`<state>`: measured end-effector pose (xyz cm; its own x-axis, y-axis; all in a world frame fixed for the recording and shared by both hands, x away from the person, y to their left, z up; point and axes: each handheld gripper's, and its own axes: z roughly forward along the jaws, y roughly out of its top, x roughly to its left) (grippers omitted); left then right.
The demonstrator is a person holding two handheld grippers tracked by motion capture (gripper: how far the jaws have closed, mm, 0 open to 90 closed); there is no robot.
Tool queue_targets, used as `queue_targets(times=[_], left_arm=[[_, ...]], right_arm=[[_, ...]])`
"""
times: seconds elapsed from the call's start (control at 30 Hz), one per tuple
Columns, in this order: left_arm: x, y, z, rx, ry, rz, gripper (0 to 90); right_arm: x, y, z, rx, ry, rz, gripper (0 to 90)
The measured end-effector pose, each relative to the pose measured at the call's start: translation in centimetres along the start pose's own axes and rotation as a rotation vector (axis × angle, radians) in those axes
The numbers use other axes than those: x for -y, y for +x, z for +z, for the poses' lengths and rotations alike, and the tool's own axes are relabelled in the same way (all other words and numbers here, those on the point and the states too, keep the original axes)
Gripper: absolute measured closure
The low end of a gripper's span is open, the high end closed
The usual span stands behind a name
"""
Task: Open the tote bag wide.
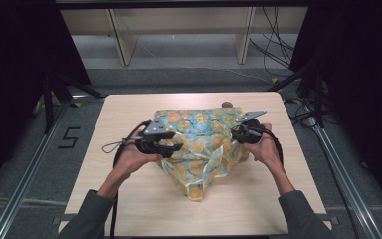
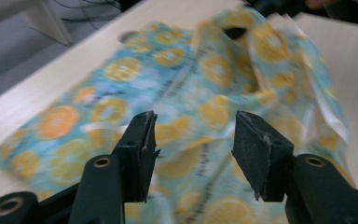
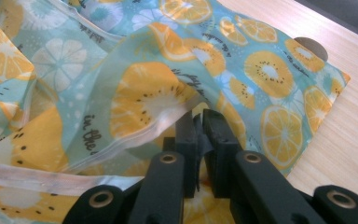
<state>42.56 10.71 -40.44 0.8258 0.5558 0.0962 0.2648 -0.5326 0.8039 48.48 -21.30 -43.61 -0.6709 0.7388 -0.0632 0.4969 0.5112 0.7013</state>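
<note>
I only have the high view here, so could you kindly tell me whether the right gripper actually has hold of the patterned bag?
Observer: Yes. In the right gripper view, the right gripper has its jaws closed on a fold of the fruit-print bag, near the bag's clear edge strip.
Operator: Thank you. And is the left gripper gripping as well?
Observer: No. In the left gripper view, the left gripper has its jaws wide apart, with the bag showing in the gap between them.
Operator: Is anything lying under the bag's far corner?
Observer: The right gripper view shows a small round grey spot on the table, partly covered by the bag's edge. I cannot tell what it is.
</note>
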Motion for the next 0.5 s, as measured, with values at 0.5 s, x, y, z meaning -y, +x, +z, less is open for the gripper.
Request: queue_targets(times=[0.5], left_arm=[[2.8,-1.3,8.2,-0.028,0.252,0.135,31.0]], right_arm=[[0.3,-0.2,-0.1,-0.025,0.001,0.030,81.9]])
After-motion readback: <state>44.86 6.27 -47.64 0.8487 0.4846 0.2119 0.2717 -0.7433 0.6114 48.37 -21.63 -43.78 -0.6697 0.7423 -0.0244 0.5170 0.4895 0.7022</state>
